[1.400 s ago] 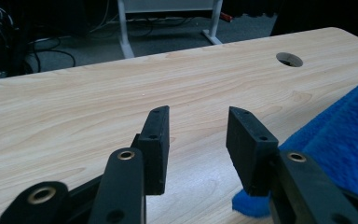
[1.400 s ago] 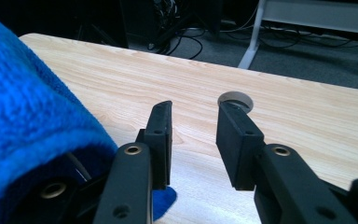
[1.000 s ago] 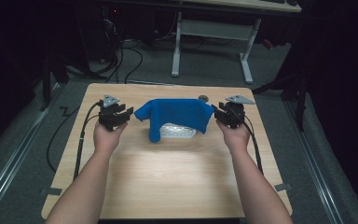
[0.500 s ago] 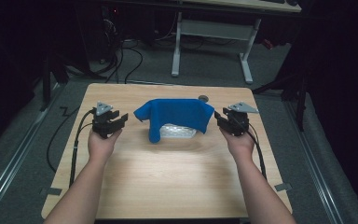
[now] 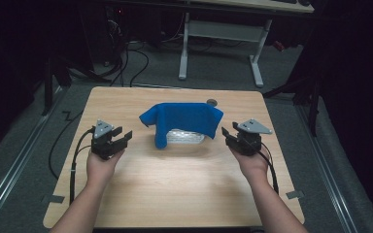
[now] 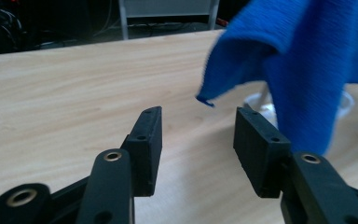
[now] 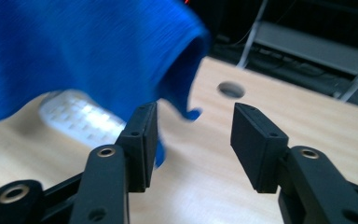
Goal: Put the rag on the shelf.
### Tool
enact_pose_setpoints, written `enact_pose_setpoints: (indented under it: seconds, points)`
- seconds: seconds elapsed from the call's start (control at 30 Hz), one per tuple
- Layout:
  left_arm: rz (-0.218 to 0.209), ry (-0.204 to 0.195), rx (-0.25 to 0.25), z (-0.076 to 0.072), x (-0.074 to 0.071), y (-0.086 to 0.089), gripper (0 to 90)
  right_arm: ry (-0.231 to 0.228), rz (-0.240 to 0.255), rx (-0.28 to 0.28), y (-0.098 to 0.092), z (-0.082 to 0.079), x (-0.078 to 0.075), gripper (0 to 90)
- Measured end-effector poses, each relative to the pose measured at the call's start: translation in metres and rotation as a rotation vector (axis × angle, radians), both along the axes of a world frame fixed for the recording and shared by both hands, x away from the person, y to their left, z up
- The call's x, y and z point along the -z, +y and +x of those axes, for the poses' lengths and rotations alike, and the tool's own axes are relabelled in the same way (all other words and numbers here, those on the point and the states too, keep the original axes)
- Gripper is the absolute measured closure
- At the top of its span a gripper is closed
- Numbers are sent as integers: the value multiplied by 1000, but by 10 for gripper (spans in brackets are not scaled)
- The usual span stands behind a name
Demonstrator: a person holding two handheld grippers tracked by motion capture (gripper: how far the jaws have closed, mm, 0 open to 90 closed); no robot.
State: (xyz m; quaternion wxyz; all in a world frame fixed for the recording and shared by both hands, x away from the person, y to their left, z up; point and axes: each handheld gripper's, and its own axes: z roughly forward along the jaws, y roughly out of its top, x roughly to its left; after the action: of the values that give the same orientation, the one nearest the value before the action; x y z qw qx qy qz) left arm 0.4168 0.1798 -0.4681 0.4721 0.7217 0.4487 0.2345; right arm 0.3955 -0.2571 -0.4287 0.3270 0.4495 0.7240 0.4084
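Note:
A blue cloth (image 5: 184, 119) lies draped over a clear ribbed plastic container (image 5: 187, 137) at the middle of the wooden table (image 5: 175, 194). My left gripper (image 5: 122, 136) hovers to the cloth's left, apart from it. Its jaws have just been opening, and nothing is between them. My right gripper (image 5: 226, 137) stands off the cloth's right edge; its jaws have also just been opening and are empty. In the left gripper view the cloth (image 6: 303, 60) hangs beyond the gripper (image 6: 198, 116). In the right gripper view the cloth (image 7: 88, 51) and container (image 7: 81, 119) lie beyond the gripper (image 7: 195, 109).
A round grommet hole (image 5: 211, 102) sits in the table behind the cloth. A white desk frame (image 5: 221, 43) stands on the floor beyond the table. Cables (image 5: 131, 68) run across the floor at the back left. Bare wood stretches in front of the cloth.
Both hands have drawn outward and back from the cloth's ends, and both pairs of jaws stand wider. The cloth stays draped over the container.

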Motion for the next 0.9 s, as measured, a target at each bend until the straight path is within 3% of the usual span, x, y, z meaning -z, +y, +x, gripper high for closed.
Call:
enact_pose_setpoints:
  seconds: [0.03,0.07,0.17,0.3,0.37,0.4,0.43,0.47,0.57,0.67,0.73,0.77,0.83,0.9]
  points:
    - [0,0,0,0,0,0,519,0,0,0,0,0,0,512]
    - [0,-2,14,-11,1,-1,515,7,-16,-16,5,-7,2,506]
    - [-6,-3,31,-23,3,-3,502,-9,-11,-32,9,-17,5,497]
    - [-35,34,76,-53,13,-9,470,-8,-12,-70,20,-41,16,470]
    - [-32,39,88,-59,16,-12,464,-7,-10,-81,23,-46,19,464]
    - [-25,53,116,-71,23,-20,462,4,-16,-106,28,-57,25,454]
    - [-25,53,116,-71,23,-20,459,4,-16,-106,28,-57,25,454]
    - [-2,68,149,-82,31,-30,454,18,-27,-126,34,-67,32,446]
    - [26,85,186,-91,38,-41,446,34,-28,-152,40,-76,41,441]
    - [41,115,251,-110,50,-61,445,82,-56,-186,53,-90,58,442]
    - [49,142,283,-118,55,-70,443,110,-48,-197,58,-97,65,435]
    - [49,142,283,-118,55,-70,439,115,-46,-204,60,-100,68,432]
    - [78,143,336,-128,60,-84,434,118,-24,-206,63,-107,76,427]
    - [124,115,366,-131,61,-93,427,133,-23,-217,65,-112,84,426]
